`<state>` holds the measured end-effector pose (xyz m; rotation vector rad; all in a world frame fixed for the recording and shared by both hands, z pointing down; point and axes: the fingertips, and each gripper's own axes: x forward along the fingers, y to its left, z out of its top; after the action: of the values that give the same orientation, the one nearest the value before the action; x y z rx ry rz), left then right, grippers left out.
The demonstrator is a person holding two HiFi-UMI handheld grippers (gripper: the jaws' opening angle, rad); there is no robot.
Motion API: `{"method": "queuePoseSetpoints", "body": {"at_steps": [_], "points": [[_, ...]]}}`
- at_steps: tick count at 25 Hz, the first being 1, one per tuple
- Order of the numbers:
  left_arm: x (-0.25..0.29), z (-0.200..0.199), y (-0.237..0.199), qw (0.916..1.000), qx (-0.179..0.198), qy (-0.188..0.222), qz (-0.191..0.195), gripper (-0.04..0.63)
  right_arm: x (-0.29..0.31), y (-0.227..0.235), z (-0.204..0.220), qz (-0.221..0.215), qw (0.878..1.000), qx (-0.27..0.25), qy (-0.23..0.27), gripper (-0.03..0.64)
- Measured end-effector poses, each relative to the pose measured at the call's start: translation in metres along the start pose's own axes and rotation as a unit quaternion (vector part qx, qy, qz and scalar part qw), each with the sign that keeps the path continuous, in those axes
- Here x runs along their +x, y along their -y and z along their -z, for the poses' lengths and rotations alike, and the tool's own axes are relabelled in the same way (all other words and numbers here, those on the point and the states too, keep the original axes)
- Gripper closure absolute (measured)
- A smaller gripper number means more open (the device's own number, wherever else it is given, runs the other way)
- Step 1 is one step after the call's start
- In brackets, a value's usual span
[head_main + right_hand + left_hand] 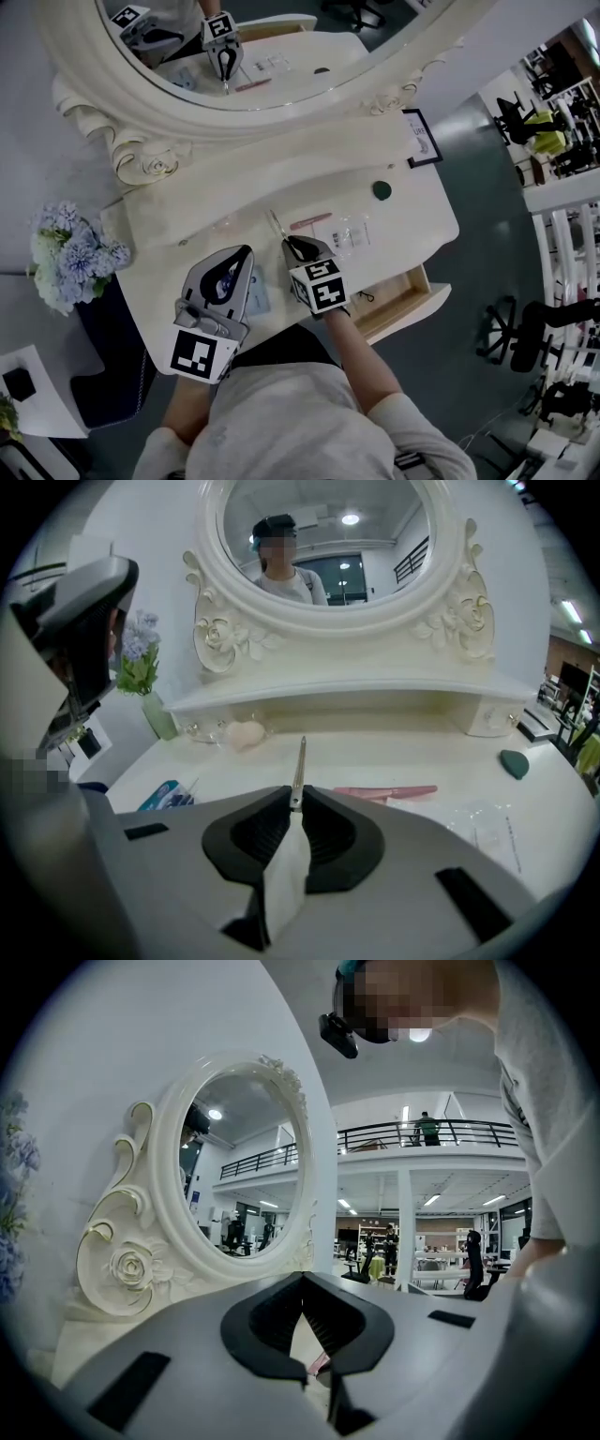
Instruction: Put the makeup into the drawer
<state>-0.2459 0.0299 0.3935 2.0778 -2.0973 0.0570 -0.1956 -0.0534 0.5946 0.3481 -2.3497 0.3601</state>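
Right gripper (pixel 295 801): the jaws are clamped at their tips on a thin metal tool (pixel 300 761) with a white handle. The metal end projects forward over the table (pixel 412 211).

Left gripper (pixel 302 1283): the jaws are closed tip to tip with nothing between them. It hovers over the front left of the table.

**Hazards**
- The tool is slim and held only at the jaw tips. It is likely to pivot or slip out during the swing towards the drawer (pixel 405 298).
- The projecting end could catch the drawer front or sweep the pink stick (pixel 310 221) and clear packets (pixel 352 234), which lie just ahead.
- The drawer sits below and to the right of the right forearm, so part of it is hidden. A blind release could drop the tool on the floor.

**Containers**
- The drawer is pulled open. Its visible part shows bare wood and one small dark object that cannot be identified.
- Other makeup is on the tabletop: a blue packet (pixel 164 795), a pale sponge (pixel 246 734) and a green disc (pixel 382 189).
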Motion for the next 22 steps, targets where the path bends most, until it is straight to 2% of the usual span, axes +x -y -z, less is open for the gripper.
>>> {"method": "queuePoseSetpoints", "body": {"at_steps": [4, 9, 14, 22], "points": [[0.005, -0.003, 0.005, 0.9999, 0.003, 0.005, 0.009, 0.581, -0.027, -0.004, -0.015, -0.019, 0.998, 0.026, 0.058, 0.569], [0.014, -0.008, 0.017, 0.9995, 0.010, 0.010, 0.029, 0.581, -0.063, -0.009, -0.035, -0.049, 0.988, 0.041, 0.140, 0.569], [0.022, -0.011, 0.031, 0.9987, 0.015, 0.011, 0.048, 0.581, -0.094, -0.002, -0.041, -0.040, 0.981, 0.055, 0.180, 0.569], [0.044, -0.013, 0.066, 0.9946, 0.029, 0.017, 0.098, 0.581, -0.142, 0.024, -0.033, 0.004, 0.973, 0.070, 0.222, 0.569]]}}
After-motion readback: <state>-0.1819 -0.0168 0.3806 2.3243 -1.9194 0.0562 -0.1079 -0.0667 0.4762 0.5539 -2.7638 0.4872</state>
